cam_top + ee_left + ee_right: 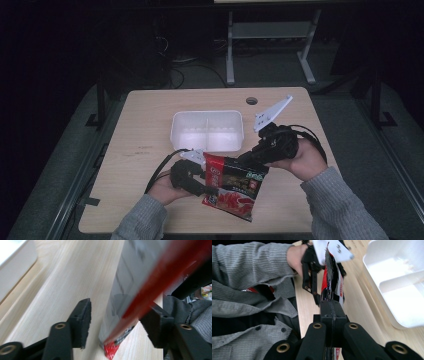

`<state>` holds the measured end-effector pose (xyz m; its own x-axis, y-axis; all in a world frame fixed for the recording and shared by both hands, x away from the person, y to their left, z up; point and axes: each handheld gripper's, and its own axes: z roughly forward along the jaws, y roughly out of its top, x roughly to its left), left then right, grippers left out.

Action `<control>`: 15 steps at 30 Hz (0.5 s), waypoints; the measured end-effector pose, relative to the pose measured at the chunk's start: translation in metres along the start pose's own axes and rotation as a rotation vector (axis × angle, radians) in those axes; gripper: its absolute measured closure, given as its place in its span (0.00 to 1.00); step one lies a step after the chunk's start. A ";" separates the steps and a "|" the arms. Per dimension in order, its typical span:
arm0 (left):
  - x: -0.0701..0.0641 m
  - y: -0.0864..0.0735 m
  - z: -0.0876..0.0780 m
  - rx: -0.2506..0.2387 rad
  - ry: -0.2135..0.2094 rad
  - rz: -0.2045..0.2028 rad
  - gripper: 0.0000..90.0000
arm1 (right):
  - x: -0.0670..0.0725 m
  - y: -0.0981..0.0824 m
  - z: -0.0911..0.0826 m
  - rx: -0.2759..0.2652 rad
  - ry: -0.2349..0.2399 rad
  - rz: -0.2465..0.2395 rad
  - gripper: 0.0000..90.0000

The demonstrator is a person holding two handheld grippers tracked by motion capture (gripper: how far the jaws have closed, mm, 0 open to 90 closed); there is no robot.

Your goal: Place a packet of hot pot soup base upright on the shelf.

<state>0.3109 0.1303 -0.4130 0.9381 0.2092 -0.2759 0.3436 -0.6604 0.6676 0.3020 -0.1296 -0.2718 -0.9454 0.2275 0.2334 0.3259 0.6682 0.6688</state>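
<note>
The right tongs (331, 307) are clenched on the top edge of the red snack packet (235, 186), holding it just above the counter (145, 150). The left tongs (120, 325) stand released, pads either side of the packet's near edge without pressing. Should the left tongs clamp off-centre, the slick film could slip or tear crookedly, spilling contents short of the white tray (207, 131) beyond.

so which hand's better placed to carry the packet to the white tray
Right. The right claw is shut on the packet, nearest the white tray. The left claw straddles the packet with its jaws open, pads not pressing, so it cannot carry it.
</note>
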 end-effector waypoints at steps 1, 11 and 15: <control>0.001 0.000 0.000 -0.005 -0.011 0.001 0.47 | 0.001 0.001 0.001 0.000 0.001 -0.006 1.00; -0.005 -0.001 -0.002 -0.017 0.002 0.063 0.82 | -0.005 -0.010 0.000 -0.047 -0.036 0.011 1.00; -0.005 -0.002 -0.001 -0.019 0.014 0.066 0.83 | -0.006 -0.014 0.000 -0.072 -0.067 0.007 0.94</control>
<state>0.3056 0.1316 -0.4121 0.9593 0.1757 -0.2211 0.2815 -0.6595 0.6970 0.3028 -0.1405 -0.2824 -0.9405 0.2806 0.1919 0.3296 0.6147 0.7166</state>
